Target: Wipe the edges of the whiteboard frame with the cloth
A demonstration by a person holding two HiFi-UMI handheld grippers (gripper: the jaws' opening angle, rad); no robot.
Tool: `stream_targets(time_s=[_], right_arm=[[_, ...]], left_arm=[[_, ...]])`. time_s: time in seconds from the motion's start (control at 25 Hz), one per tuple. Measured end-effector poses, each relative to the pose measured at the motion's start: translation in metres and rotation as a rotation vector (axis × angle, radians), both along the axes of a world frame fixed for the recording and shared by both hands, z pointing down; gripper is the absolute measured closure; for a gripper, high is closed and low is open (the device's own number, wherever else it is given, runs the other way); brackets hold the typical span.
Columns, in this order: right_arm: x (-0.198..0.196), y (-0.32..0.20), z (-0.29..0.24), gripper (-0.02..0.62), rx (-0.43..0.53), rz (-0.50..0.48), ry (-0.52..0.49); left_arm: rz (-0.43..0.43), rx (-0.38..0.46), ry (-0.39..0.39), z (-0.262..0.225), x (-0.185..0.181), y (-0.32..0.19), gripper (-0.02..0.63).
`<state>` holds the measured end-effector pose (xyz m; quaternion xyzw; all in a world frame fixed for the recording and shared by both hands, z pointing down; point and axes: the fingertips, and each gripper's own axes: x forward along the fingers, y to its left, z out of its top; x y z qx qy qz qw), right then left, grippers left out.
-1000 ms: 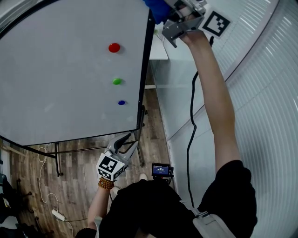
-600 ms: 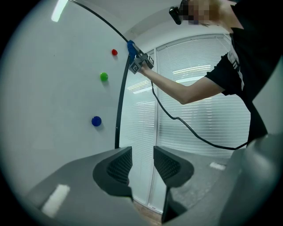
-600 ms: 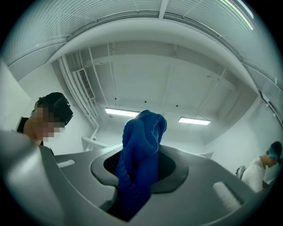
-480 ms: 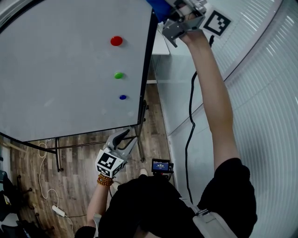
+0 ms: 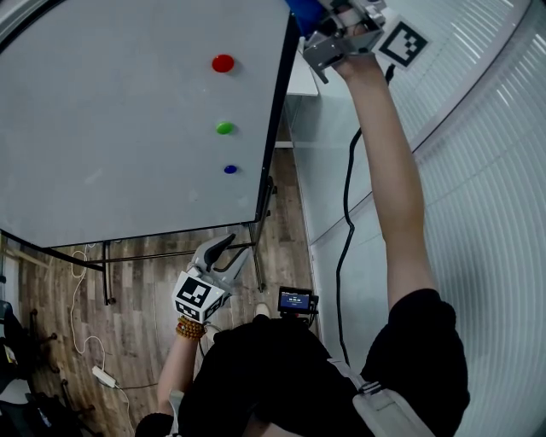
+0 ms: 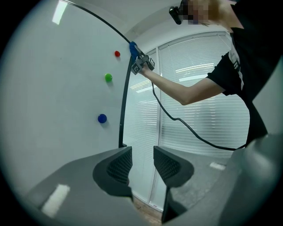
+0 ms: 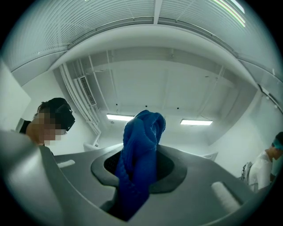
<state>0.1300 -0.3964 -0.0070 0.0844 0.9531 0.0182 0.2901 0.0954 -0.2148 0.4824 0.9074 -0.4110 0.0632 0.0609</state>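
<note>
Cloth up at the frame's top corner, ready for the side edge

Nearest, down by the hip: left gripper (image 5: 230, 256) hanging idle, jaws a narrow gap apart and empty, aimed at the board (image 5: 128, 128). Further out, reaching the right gripper (image 5: 317, 24) way up to the top right corner of the black frame (image 5: 277, 128), closing its jaws on the blue cloth (image 7: 141, 150) with a good bunch poking past the tips. Can't really tell whether touching the edge or just sitting beside it. Looks like the very start of the right-edge pass. Next up, probably: pressing the cloth flat onto the frame, then dragging straight down alongside the magnets (image 5: 224, 128), keeping the pinch firm enough not to lose the cloth and staying on the edge rather than drifting onto the white surface.
</note>
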Motion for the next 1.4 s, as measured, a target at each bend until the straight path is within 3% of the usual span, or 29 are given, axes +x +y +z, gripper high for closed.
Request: stream_targets(time_s=[0.6, 0.88, 1.4], right_arm=[[0.004, -0.005, 0.001, 0.462, -0.039, -0.029, -0.041], [-0.006, -0.003, 0.078, 0.463, -0.061, -0.023, -0.011], [-0.01, 0.002, 0.076, 0.465, -0.072, -0.029, -0.003]], left_arm=[[-0.014, -0.009, 0.007, -0.008, 0.011, 0.001, 0.353], [-0.015, -0.03, -0.012, 0.033, -0.001, 0.009, 0.353], [-0.005, -0.045, -0.019, 0.014, 0.002, 0.014, 0.353]])
